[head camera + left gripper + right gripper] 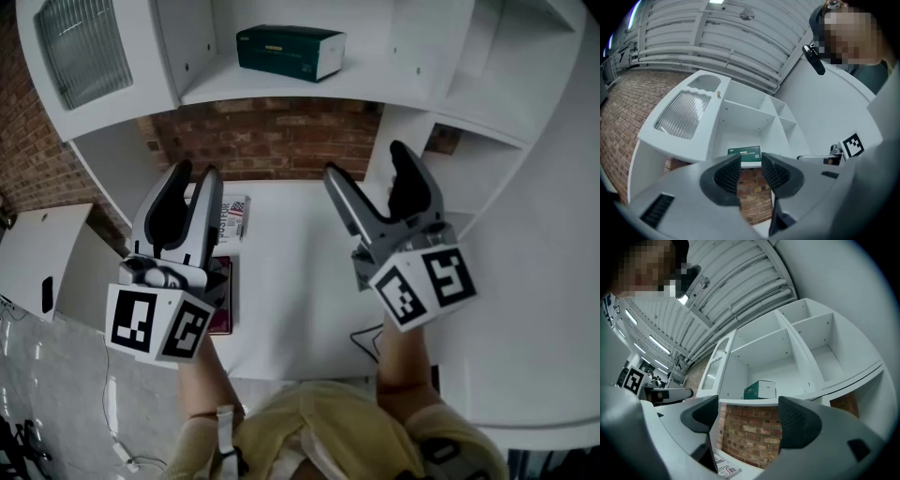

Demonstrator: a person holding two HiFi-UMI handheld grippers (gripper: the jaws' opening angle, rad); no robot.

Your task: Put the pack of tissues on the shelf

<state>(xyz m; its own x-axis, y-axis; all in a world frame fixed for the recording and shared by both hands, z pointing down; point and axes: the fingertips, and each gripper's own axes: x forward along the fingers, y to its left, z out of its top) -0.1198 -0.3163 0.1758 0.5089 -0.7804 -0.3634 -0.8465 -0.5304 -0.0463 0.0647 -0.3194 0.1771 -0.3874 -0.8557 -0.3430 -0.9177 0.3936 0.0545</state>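
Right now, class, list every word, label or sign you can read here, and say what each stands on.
"FOR": on the booklet lying on the table; the letters before it are unclear.
Label on the green box on the shelf: too small to read.
Left tool and right tool: square markers, no words.

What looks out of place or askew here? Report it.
Only one minor thing: the dark green rectangular tissue pack looks slightly skewed to the front edge of the white shelf. Nothing spilled or damaged shows.
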